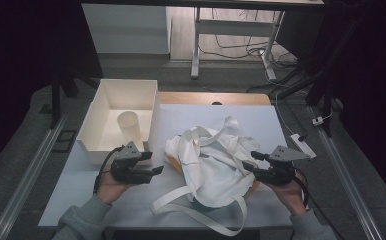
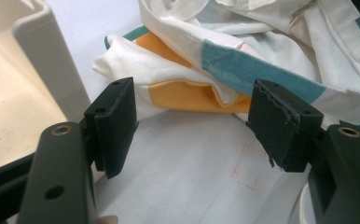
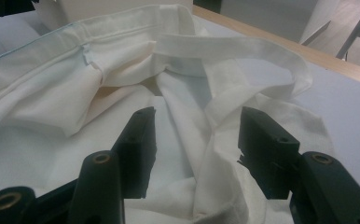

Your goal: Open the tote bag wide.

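Your left gripper point(image 1: 157, 170) sits at the lower left of the high view with its jaws spread and nothing between them, aimed at the near edge of the crumpled cloth bag point(image 1: 208, 160), where an orange patch point(image 2: 192, 95) and a teal stripe point(image 2: 243, 70) show in the left gripper view. Your right gripper point(image 1: 247, 161) at the lower right is also spread, its jaws straddling a fold of the white fabric without pinching it. You seem to flank the bag so each side can be taken and pulled flat. Its straps point(image 1: 196, 212) trail toward the bottom of the frame. A white bin point(image 1: 93, 120) with a cup point(image 1: 129, 125) inside stands at the upper left, apart from the bag.
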{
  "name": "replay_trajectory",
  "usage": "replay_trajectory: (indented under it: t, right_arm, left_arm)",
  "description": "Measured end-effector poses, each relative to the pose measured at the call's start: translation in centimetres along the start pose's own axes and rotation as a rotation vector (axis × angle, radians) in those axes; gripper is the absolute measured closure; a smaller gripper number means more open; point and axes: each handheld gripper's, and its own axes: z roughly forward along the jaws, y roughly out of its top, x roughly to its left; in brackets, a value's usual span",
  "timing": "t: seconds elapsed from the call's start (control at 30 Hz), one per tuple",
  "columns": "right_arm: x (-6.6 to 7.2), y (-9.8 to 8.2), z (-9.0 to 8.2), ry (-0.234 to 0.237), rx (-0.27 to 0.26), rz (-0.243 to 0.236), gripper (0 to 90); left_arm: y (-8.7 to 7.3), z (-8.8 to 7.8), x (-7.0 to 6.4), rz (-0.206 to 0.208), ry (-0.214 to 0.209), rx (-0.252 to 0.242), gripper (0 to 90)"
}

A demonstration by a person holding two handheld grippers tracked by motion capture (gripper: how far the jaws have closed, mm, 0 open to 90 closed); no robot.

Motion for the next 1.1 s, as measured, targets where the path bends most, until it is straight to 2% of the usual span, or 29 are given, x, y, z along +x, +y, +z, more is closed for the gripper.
replay_trajectory:
  t: [0.1, 0.27, 0.33, 0.47, 0.5, 0.53, 0.57, 0.6, 0.63, 0.7, 0.83, 1.1]
  right_arm:
    - [0.0, 0.0, 0.4, 0.008, 0.002, 0.009, 45.8]
    - [0.0, -0.2, 1.3, 0.008, 0.031, -0.001, 45.4]
    - [0.2, -0.3, 1.2, 0.009, 0.032, -0.01, 45.4]
    - [0.4, -0.3, 0.8, 0.008, 0.023, -0.013, 45.3]
    - [0.3, -0.3, 0.7, 0.009, 0.018, -0.01, 45.3]
    - [0.3, -0.3, 0.7, 0.014, 0.014, -0.006, 45.3]
    - [0.2, -0.3, 0.8, 0.016, 0.018, -0.01, 45.3]
    - [0.2, -0.4, 0.9, 0.017, 0.018, -0.009, 45.3]
    - [0.1, -0.5, 0.9, 0.022, 0.022, -0.01, 45.2]
    - [0.1, -0.6, 1.0, 0.024, 0.026, -0.009, 45.1]
    - [0.1, -0.7, 0.9, 0.021, 0.031, -0.011, 44.7]
    - [0.1, -0.7, 0.7, 0.012, 0.019, -0.012, 44.7]
  left_arm:
    - [0.2, -0.6, -0.1, 0.002, -0.004, -0.009, 33.1]
    - [1.7, -2.0, 0.1, -0.01, 0.006, -0.023, 33.1]
    - [2.5, -2.3, 0.5, -0.007, 0.026, -0.022, 33.1]
    - [3.8, -2.3, 1.6, -0.029, 0.043, -0.021, 32.9]
    - [4.1, -2.2, 2.0, -0.033, 0.038, -0.011, 32.8]
    - [4.4, -2.2, 2.4, -0.045, 0.008, -0.021, 35.5]
    - [4.7, -2.2, 2.6, -0.051, 0.013, -0.019, 34.6]
    - [4.9, -2.1, 2.6, -0.052, 0.055, -0.006, 32.0]
    - [5.1, -2.1, 2.6, -0.045, 0.059, -0.007, 32.9]
    - [5.3, -2.3, 2.1, -0.025, 0.037, -0.015, 32.8]
    - [5.6, -2.5, 1.7, 0.0, 0.062, -0.015, 32.4]
    - [6.5, -3.1, 3.2, -0.024, 0.106, -0.037, 32.4]
